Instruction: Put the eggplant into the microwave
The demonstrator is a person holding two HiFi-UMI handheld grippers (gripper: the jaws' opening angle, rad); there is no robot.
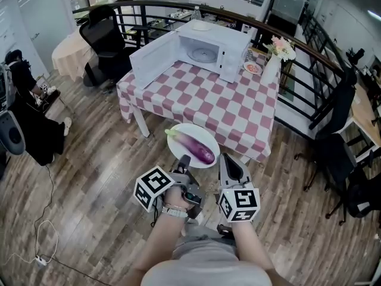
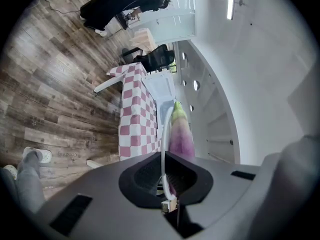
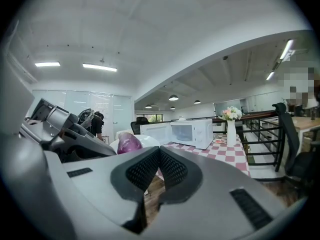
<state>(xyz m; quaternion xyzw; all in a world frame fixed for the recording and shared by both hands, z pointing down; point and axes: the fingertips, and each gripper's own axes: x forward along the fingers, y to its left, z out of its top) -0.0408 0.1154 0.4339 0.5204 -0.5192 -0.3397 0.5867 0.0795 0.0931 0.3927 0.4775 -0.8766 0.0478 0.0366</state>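
A purple eggplant [image 1: 197, 148] with a green stem lies on a white plate [image 1: 186, 131] held in the air over the wooden floor, just short of the checkered table [image 1: 238, 109]. My left gripper [image 1: 184, 161] is shut on the plate's near rim; in the left gripper view the rim [image 2: 163, 144] runs edge-on between the jaws of the left gripper [image 2: 164, 180], with the eggplant [image 2: 179, 131] beyond. My right gripper [image 1: 225, 159] is shut and empty beside the plate's right edge; the right gripper [image 3: 159, 156] shows closed pads. The white microwave [image 1: 215, 51] stands on the table's far side, its door [image 1: 153, 58] swung open.
A white vase of flowers [image 1: 272, 64] and a small dish of food [image 1: 253, 68] stand right of the microwave. A black office chair [image 1: 106, 39] sits behind the table's left end. A person in black [image 1: 30, 115] sits far left. Railing and dark chairs [image 1: 342, 154] line the right.
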